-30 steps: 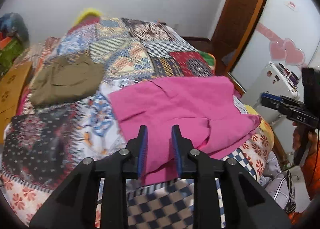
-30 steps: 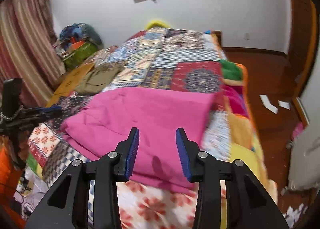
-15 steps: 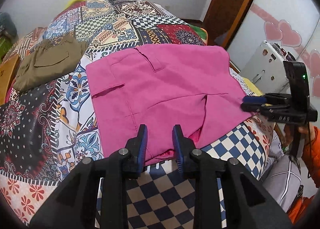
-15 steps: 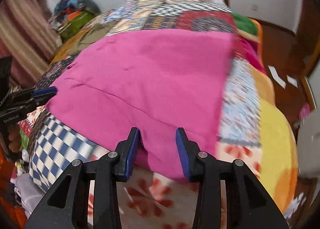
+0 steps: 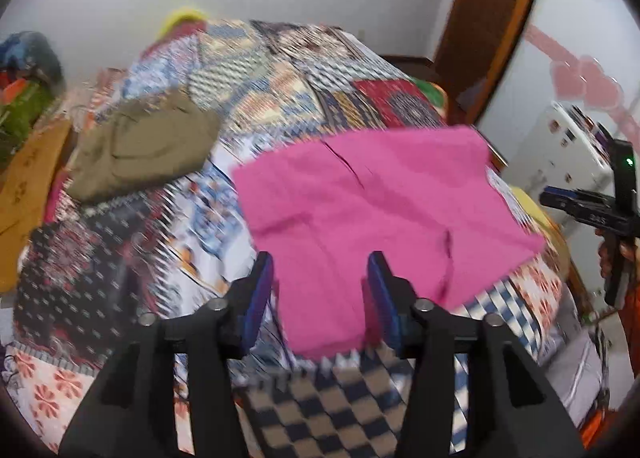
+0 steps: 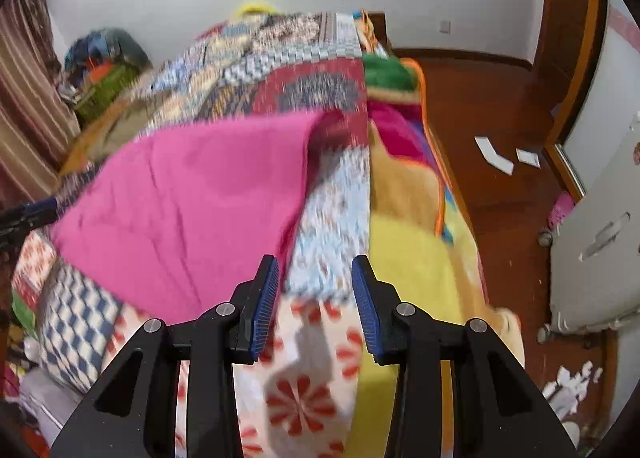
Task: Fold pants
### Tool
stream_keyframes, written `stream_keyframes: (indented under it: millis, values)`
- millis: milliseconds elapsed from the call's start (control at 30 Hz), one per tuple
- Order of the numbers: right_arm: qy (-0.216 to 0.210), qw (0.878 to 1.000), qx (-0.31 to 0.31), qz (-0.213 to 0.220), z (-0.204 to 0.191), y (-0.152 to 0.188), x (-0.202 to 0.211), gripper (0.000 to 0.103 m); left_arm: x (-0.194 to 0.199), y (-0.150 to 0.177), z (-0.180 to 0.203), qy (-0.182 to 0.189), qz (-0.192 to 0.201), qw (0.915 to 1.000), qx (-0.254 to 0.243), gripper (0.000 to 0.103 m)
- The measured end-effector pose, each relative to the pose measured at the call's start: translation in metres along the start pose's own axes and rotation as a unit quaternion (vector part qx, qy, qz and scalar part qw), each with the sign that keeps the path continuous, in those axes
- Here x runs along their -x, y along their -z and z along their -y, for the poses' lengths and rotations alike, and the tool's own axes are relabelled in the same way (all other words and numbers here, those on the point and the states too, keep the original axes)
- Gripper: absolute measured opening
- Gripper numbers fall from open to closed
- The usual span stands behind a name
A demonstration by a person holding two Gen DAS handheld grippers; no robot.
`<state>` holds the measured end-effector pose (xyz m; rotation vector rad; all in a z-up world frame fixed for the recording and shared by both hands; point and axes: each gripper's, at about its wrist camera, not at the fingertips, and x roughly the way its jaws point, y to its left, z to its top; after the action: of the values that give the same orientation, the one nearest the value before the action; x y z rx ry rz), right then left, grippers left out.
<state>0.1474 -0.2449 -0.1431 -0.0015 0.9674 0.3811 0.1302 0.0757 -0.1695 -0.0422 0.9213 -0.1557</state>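
The pink pants point(image 5: 372, 210) lie spread on the patchwork bed cover point(image 5: 120, 258). My left gripper point(image 5: 320, 262) hovers over their near edge. Its jaws are opening, and the cloth shows between the fingers without the pads pressing on it. In the right wrist view the pink pants point(image 6: 192, 202) lie to the left. My right gripper point(image 6: 315, 264) stands open over the bed cover point(image 6: 332, 218) just right of them, nothing between its fingers. The right gripper point(image 5: 584, 206) also shows at the bed's right side, the left gripper point(image 6: 24, 214) at the far left.
Folded olive pants point(image 5: 140, 150) rest on the bed's far left. A wooden floor point(image 6: 492, 130) with paper scraps runs along the bed's right side. A white fridge point(image 6: 600, 234) and a wooden door point(image 5: 492, 18) stand there. A heap of bags point(image 6: 104, 70) lies by the curtain.
The left jaws have spread wide apart above the pants' near edge. The right gripper has slid right, off the pink cloth and over the bed's corner. The pants lie flatter.
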Motion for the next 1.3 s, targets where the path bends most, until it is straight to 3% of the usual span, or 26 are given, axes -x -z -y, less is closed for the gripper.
stream_keyframes:
  millis: [167, 300, 433, 700, 800, 867, 967, 1100, 1233, 1300]
  values:
    - [-0.007, 1.000, 0.011, 0.026, -0.008, -0.030, -0.017, 0.042, -0.011, -0.035, -0.018, -0.021, 0.017, 0.9994, 0.020, 0.055]
    - [-0.025, 0.999, -0.005, 0.022, -0.007, -0.049, -0.042, 0.042, -0.031, -0.060, -0.024, -0.034, 0.018, 0.9991, 0.019, 0.055]
    - [-0.016, 1.000, -0.002, 0.006, -0.004, -0.064, -0.068, 0.042, -0.063, -0.076, -0.023, -0.034, 0.003, 0.9993, 0.012, 0.055]
    - [-0.073, 0.996, -0.047, -0.027, 0.015, -0.076, -0.104, 0.042, -0.115, -0.079, -0.007, -0.014, -0.047, 0.9988, -0.010, 0.055]
    - [-0.100, 0.993, -0.061, -0.021, 0.018, -0.078, -0.105, 0.036, -0.123, -0.072, 0.001, -0.029, -0.056, 0.9976, -0.028, 0.055]
    - [-0.114, 0.991, -0.067, -0.015, 0.020, -0.080, -0.105, 0.026, -0.128, -0.068, 0.002, -0.032, -0.059, 0.9973, -0.031, 0.055]
    - [-0.109, 0.992, -0.055, 0.000, 0.017, -0.084, -0.104, 0.011, -0.131, -0.065, -0.001, -0.027, -0.062, 0.9975, -0.024, 0.055]
    - [-0.085, 0.995, -0.044, 0.025, 0.013, -0.087, -0.100, 0.008, -0.135, -0.061, -0.004, -0.024, -0.063, 0.9976, -0.013, 0.056]
    - [-0.028, 0.999, -0.026, 0.010, 0.012, -0.089, -0.108, 0.006, -0.137, -0.057, -0.003, -0.032, -0.063, 0.9974, -0.014, 0.058]
    - [0.020, 1.000, -0.019, -0.001, 0.018, -0.089, -0.112, 0.006, -0.137, -0.057, -0.004, -0.033, -0.063, 0.9974, -0.011, 0.059]
